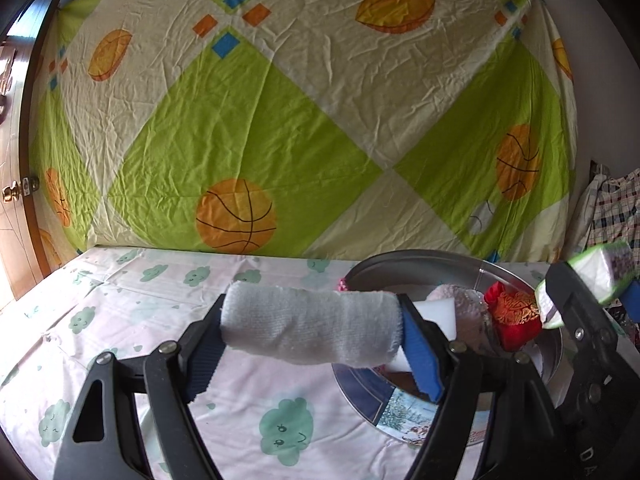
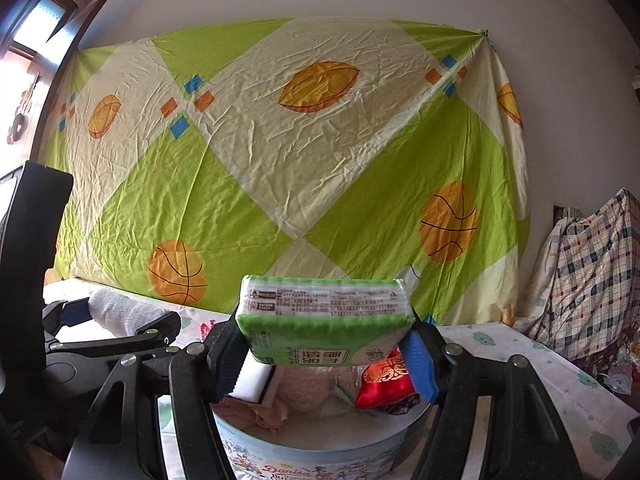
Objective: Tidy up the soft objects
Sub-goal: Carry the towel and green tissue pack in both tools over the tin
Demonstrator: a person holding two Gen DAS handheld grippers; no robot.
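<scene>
My left gripper is shut on a rolled white towel, held crosswise above the bed, just left of a round metal cookie tin. My right gripper is shut on a green pack of tissues, held over the same tin. Inside the tin lie a red embroidered pouch, a pink fluffy item and a white sponge block. The right gripper with the tissue pack shows at the right edge of the left wrist view.
The tin stands on a bed sheet with green cloud prints. A green and cream sheet with basketballs hangs on the wall behind. Checked cloth is piled at the right. A wooden door is at the left.
</scene>
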